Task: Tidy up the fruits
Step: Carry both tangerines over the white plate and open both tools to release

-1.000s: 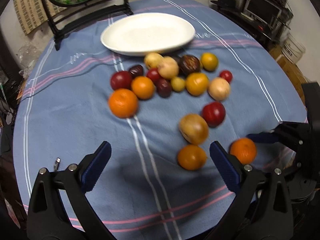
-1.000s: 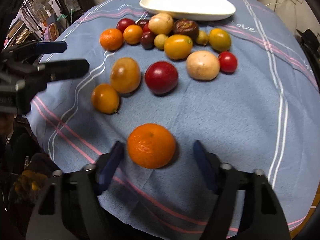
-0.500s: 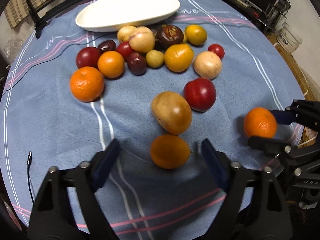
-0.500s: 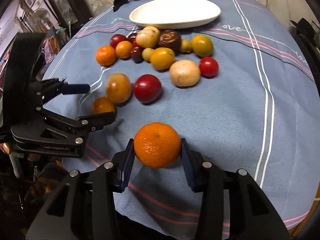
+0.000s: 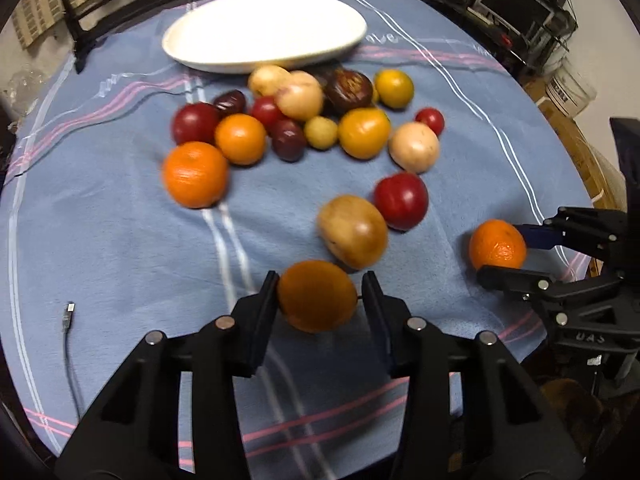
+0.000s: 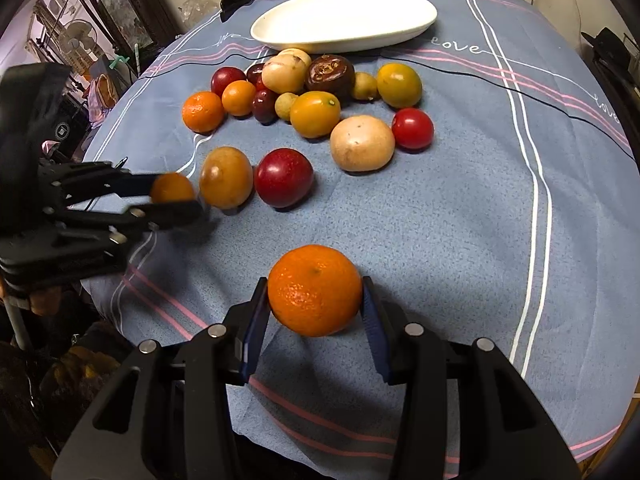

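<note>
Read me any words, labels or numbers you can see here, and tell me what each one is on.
"love": white script stitched on the blue tablecloth, beside the white plate.
"love": the same script again at the cloth's right edge, partly cut off.
Raised letters on the right gripper, seen from the left wrist view: blurred, unreadable.
Fruit carries no labels.

- From my right wrist view, bare blue tablecloth [image 6: 500,220] runs along the right side up to the far white plate [image 6: 344,20]; a gripper could pass there.
- The fruit cluster [image 6: 312,92] stands directly in front of the plate's near rim, blocking the straight route.
- A brown fruit [image 5: 352,232] and red fruit [image 5: 401,201] sit just beyond my left gripper [image 5: 320,296].
- Left side cloth is open, apart from a cable [image 5: 69,332].
</note>
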